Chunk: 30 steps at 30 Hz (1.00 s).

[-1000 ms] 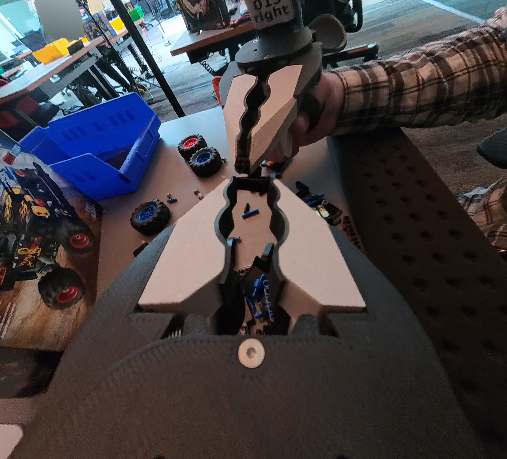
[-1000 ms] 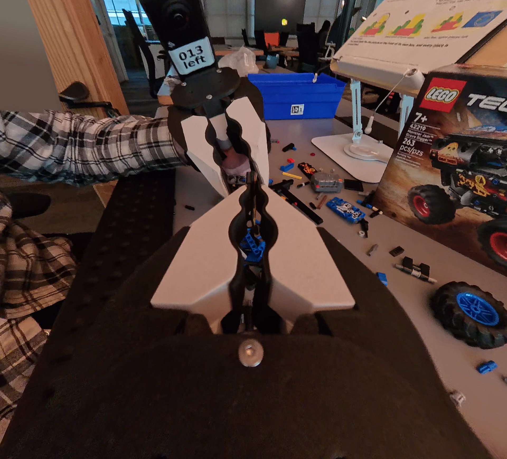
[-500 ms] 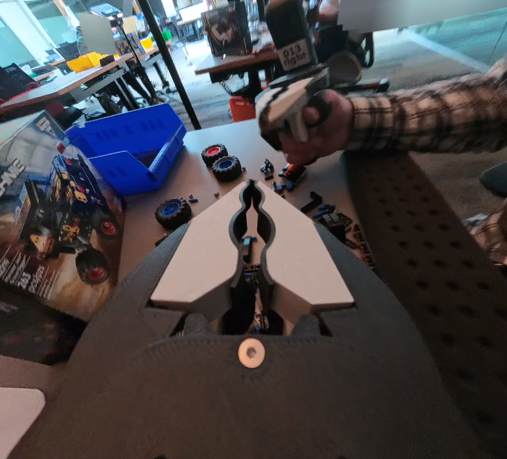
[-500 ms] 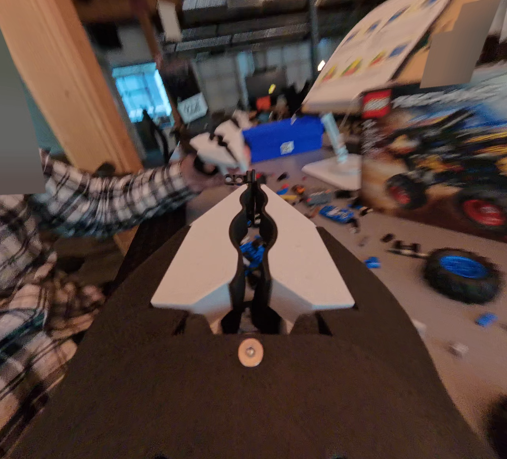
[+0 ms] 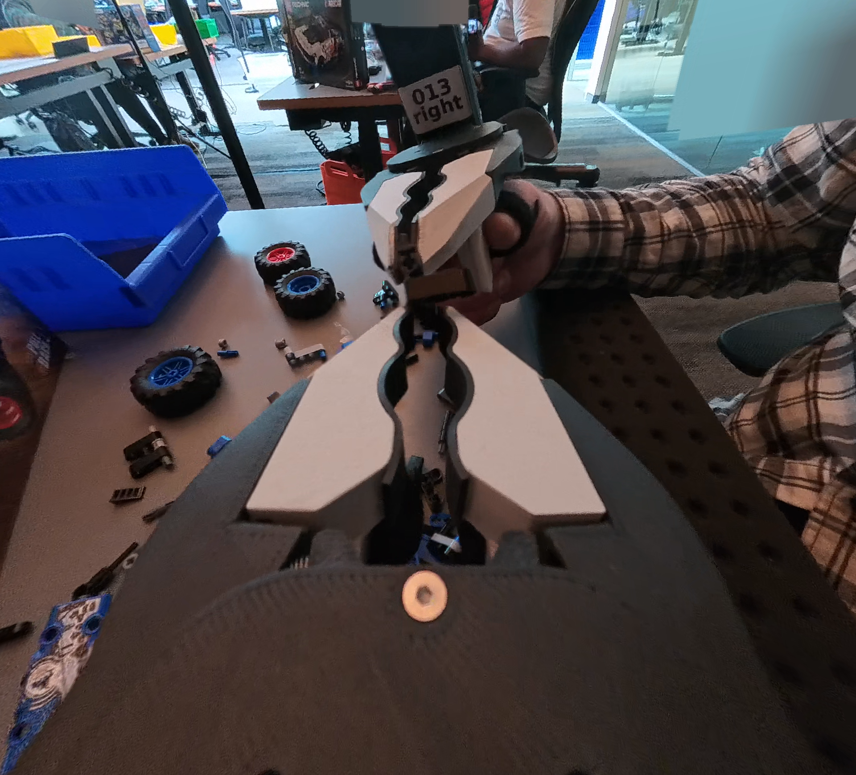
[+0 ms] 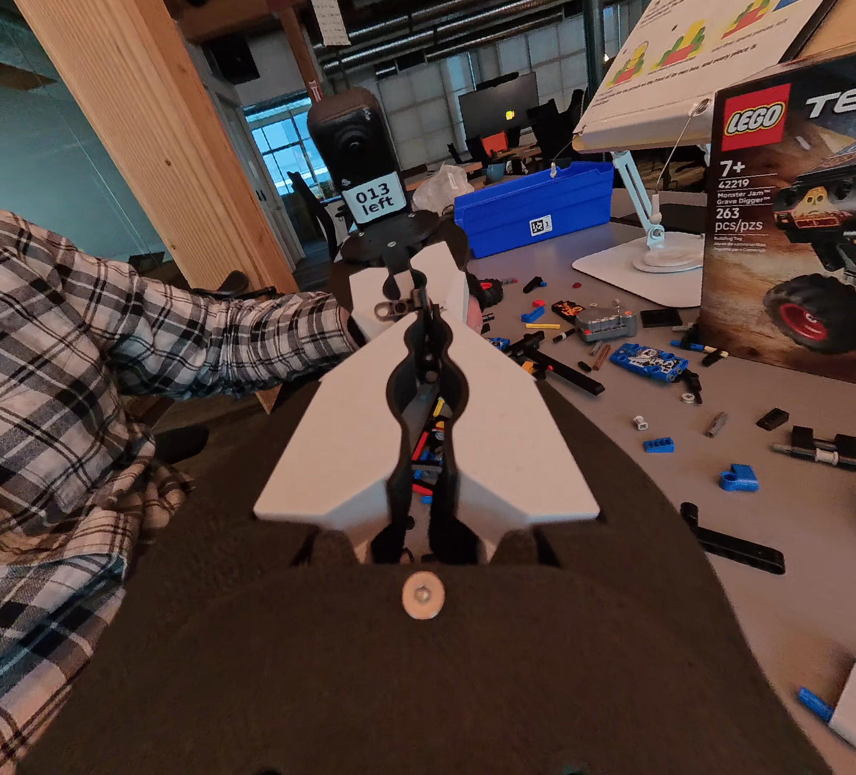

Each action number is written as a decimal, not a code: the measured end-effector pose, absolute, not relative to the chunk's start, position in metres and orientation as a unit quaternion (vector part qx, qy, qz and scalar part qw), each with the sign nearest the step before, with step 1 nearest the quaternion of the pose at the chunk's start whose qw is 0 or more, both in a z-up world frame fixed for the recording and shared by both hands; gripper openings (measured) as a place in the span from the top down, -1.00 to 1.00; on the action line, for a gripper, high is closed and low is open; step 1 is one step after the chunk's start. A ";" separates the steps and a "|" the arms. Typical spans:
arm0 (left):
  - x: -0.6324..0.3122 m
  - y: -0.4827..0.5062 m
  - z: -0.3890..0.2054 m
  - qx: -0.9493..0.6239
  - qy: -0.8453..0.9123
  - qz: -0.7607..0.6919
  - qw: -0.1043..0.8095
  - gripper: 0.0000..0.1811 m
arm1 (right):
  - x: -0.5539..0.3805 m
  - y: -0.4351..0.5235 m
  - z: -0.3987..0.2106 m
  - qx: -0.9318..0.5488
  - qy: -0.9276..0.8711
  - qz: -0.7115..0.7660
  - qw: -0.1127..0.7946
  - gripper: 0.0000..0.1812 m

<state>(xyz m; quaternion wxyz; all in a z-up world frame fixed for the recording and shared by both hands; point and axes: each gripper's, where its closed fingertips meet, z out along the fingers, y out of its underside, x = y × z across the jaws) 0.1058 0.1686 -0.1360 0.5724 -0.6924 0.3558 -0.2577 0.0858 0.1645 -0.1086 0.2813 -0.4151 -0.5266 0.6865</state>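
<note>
Grey pinned beam [image 6: 397,307] pinched at right tongs [image 6: 428,312] tip, above bench [image 6: 602,419] | left tongs [image 5: 424,317] spread, tip-to-tip facing it | wheels [image 5: 303,287] beyond.

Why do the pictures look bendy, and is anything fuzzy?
Left wrist view: wide lens bows the black pole and table edges; the blue printed panel at the corner is smeared. Right wrist view: the wooden post leans, the blue brick at the edge blurs; the toy box stays sharp.
</note>
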 end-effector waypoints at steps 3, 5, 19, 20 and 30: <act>0.106 0.167 -0.136 -0.691 0.362 -0.255 0.572 0.95 | 0.088 0.164 -0.111 -0.410 -0.530 0.689 0.276 0.93; 0.107 0.168 -0.140 -0.694 0.365 -0.247 0.569 0.95 | 0.088 0.163 -0.114 -0.410 -0.539 0.683 0.275 0.92; 0.108 0.164 -0.136 -0.687 0.376 -0.246 0.571 0.95 | 0.095 0.157 -0.123 -0.390 -0.601 0.621 0.318 0.95; 0.108 0.163 -0.136 -0.686 0.379 -0.242 0.573 0.94 | 0.095 0.156 -0.123 -0.387 -0.605 0.617 0.321 0.95; 0.080 0.161 -0.182 -0.758 0.405 -0.188 0.475 0.94 | 0.109 0.171 -0.130 -0.400 -0.592 0.644 0.273 0.94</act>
